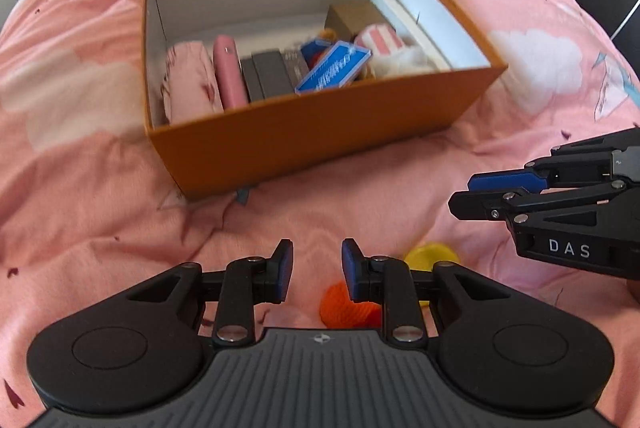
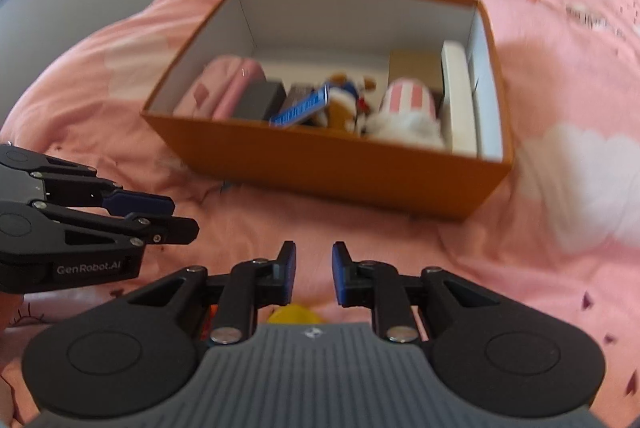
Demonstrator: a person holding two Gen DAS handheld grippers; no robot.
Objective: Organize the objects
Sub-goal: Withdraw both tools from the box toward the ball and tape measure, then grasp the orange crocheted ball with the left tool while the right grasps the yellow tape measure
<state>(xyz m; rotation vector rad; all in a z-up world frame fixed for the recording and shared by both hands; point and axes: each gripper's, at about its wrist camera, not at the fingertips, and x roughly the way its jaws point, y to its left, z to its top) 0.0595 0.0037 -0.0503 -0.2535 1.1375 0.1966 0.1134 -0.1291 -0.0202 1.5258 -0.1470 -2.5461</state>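
Pink bedding [image 1: 100,156] spreads under us, and the orange box [image 1: 320,132] sits ahead of both sets of fingers, already holding a pink case [image 1: 229,72], a blue card [image 1: 334,68] and a striped plush [image 1: 380,42]. Our left gripper [image 1: 317,270] has its fingers spread and empty; our right gripper [image 2: 314,274] likewise. Just behind the fingertips lie a yellow piece [image 1: 430,256] and an orange piece [image 1: 340,304], still loose. We could miss them: they're half hidden beneath us, and soft bedding may let them slide.
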